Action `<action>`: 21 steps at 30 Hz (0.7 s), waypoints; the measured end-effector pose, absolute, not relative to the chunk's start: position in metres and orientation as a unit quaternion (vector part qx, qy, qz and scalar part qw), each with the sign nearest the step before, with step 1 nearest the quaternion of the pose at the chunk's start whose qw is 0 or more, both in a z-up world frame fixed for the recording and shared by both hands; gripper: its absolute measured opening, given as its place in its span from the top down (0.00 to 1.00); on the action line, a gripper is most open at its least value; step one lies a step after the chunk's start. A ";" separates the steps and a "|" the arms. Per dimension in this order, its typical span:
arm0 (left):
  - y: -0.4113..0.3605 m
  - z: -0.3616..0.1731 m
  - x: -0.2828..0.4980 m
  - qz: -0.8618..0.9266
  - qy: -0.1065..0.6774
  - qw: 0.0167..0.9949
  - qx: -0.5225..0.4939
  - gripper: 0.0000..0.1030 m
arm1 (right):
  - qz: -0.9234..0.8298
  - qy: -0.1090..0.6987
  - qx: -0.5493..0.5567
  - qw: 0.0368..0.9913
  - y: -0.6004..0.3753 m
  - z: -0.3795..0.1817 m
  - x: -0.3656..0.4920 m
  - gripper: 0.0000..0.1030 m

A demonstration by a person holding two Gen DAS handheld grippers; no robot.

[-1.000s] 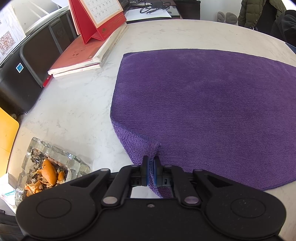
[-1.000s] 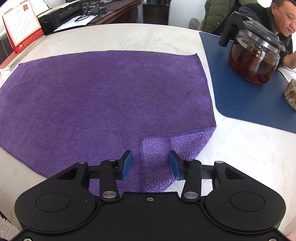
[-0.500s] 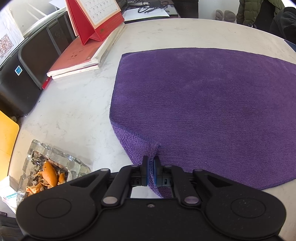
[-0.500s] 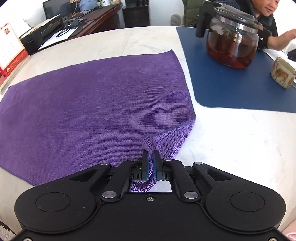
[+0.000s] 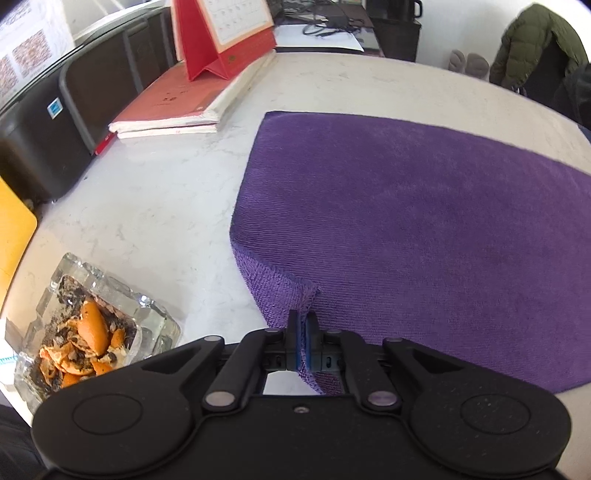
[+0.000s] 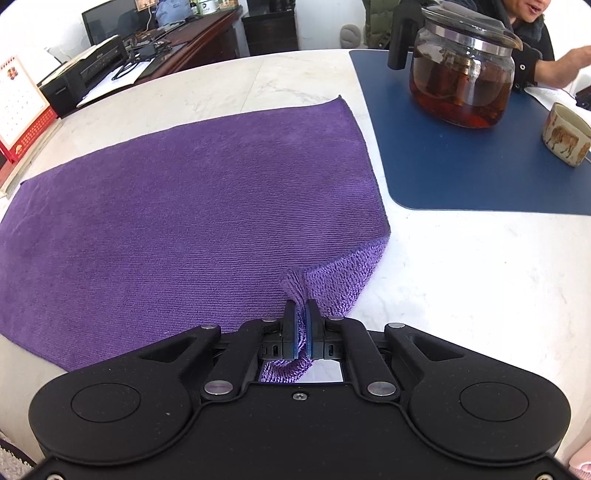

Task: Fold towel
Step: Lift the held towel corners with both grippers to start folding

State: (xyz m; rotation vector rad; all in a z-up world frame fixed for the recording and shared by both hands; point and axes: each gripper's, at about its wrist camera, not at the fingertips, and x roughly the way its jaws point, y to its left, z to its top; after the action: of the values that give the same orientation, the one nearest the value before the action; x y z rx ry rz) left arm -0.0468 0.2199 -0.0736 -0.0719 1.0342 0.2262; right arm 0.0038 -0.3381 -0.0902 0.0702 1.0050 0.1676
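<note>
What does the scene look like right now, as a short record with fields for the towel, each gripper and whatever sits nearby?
towel: purple towel, spread flat on the table, both near corners lifted
left gripper: left gripper shut on near left corner
right gripper: right gripper shut on near right corner
left side: glass ashtray with orange peel, books, calendar
right side: teapot and cup on blue mat

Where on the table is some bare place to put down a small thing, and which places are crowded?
Bare marble lies between the towel and the ashtray, up to the books. More lies between the towel's right edge and the blue mat, and beyond its far edge. Crowded: the mat, with teapot and cup.
</note>
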 end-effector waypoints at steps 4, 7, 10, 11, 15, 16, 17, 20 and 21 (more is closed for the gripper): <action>0.232 -0.066 -0.050 0.115 0.474 0.869 -0.089 0.98 | 0.077 0.474 0.065 0.875 -0.347 -0.090 0.002 0.96; 0.242 -0.061 -0.053 0.118 0.454 0.872 -0.140 0.98 | 0.073 0.468 0.109 0.874 -0.359 -0.089 0.001 0.96; 0.247 -0.058 -0.054 0.122 0.442 0.871 -0.174 0.98 | 0.069 0.459 0.157 0.871 -0.374 -0.088 0.000 0.96; 0.248 -0.058 -0.054 0.124 0.441 0.871 -0.177 0.98 | 0.068 0.457 0.175 0.869 -0.379 -0.089 0.000 0.96; 0.245 -0.056 -0.051 0.130 0.439 0.873 -0.170 0.98 | 0.066 0.442 0.241 0.862 -0.395 -0.092 -0.001 0.96; 0.244 -0.055 -0.051 0.130 0.438 0.873 -0.170 0.98 | 0.066 0.437 0.252 0.861 -0.397 -0.091 -0.001 0.97; 0.244 -0.054 -0.050 0.131 0.436 0.874 -0.169 0.98 | 0.066 0.433 0.261 0.860 -0.399 -0.091 -0.001 0.97; 0.243 -0.050 -0.047 0.133 0.429 0.877 -0.171 0.98 | 0.065 0.423 0.275 0.861 -0.401 -0.089 0.002 0.97; 0.243 -0.049 -0.047 0.133 0.428 0.877 -0.172 0.98 | 0.066 0.418 0.279 0.862 -0.402 -0.087 0.003 0.97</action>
State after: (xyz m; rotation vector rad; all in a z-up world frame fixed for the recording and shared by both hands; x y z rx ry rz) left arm -0.0466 0.2429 -0.0493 -0.3578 0.8926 0.2769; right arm 0.0033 -0.4022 -0.0868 0.5858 0.8766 0.1376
